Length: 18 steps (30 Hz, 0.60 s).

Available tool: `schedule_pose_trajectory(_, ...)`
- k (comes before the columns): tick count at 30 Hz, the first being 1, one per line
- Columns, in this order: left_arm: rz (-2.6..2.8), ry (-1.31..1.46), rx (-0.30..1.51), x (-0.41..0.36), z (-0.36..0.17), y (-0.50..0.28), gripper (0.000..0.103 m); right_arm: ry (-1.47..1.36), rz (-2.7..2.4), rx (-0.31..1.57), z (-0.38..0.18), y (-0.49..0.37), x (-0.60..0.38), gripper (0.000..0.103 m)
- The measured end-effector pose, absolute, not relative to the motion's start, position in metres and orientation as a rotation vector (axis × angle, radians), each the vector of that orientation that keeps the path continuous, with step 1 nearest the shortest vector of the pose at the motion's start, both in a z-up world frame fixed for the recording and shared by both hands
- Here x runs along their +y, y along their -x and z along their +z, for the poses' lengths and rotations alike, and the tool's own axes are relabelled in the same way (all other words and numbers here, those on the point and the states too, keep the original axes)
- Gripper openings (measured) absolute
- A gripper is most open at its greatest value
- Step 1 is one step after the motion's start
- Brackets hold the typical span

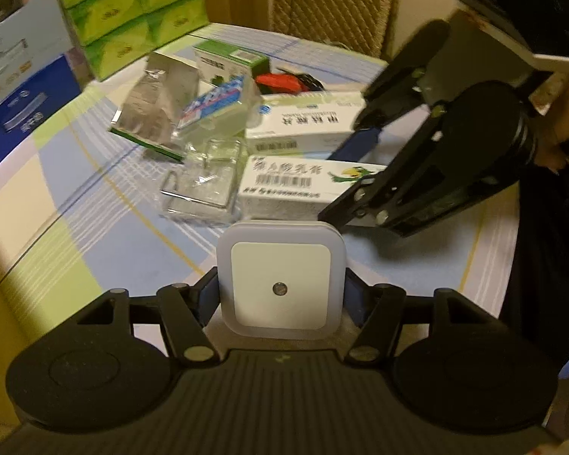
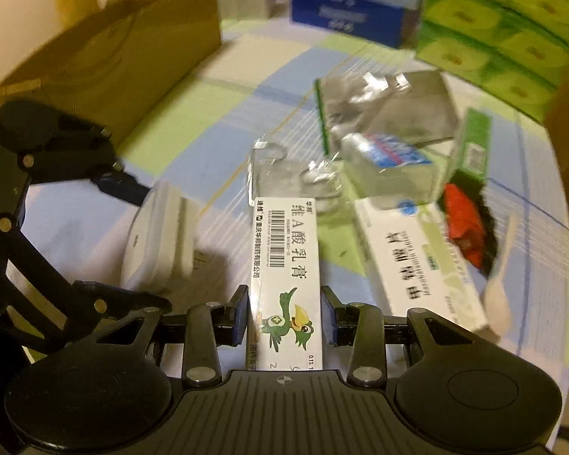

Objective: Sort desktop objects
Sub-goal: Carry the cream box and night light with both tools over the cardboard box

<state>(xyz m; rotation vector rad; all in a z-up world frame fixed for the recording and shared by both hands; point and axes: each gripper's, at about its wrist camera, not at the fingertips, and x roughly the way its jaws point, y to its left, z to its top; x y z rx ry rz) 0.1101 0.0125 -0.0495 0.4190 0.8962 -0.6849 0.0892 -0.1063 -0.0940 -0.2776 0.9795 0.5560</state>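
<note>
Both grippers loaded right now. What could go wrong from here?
1. The left gripper pinches the smooth white night light only at its side edges; it may slip or twist out.
2. The right gripper holds the ointment box near one end, so the long box could pivot.
3. The grippers sit close together above loose clear packaging; either could snag it.

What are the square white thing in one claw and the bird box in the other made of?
The square night light looks like smooth matte plastic: rounded corners, a milky translucent rim. The bird box looks like thin printed cardboard with a slight sheen: sharp folded edges, barcode and print on its face.
</note>
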Motion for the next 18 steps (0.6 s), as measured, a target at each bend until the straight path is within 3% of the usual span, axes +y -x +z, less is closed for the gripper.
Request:
schedule_pose_trajectory(8,-0.546,-0.363,0.838,0.04,0.018,-0.095,0.061,0.155,0.574,0.806,-0.011,-0.075,-0.083,0.036)
schedule_pose_trajectory(13,-0.417,-0.32,0.786,0.092,0.082,-0.085,0.061,0.097,0.679,0.72,0.042,-0.08,-0.017,0.036)
schedule_pose_trajectory(18,-0.269,-0.335,0.768,0.162,0.12,-0.081,0.061,0.065,0.769,0.712,0.059,-0.1,0.066,0.036)
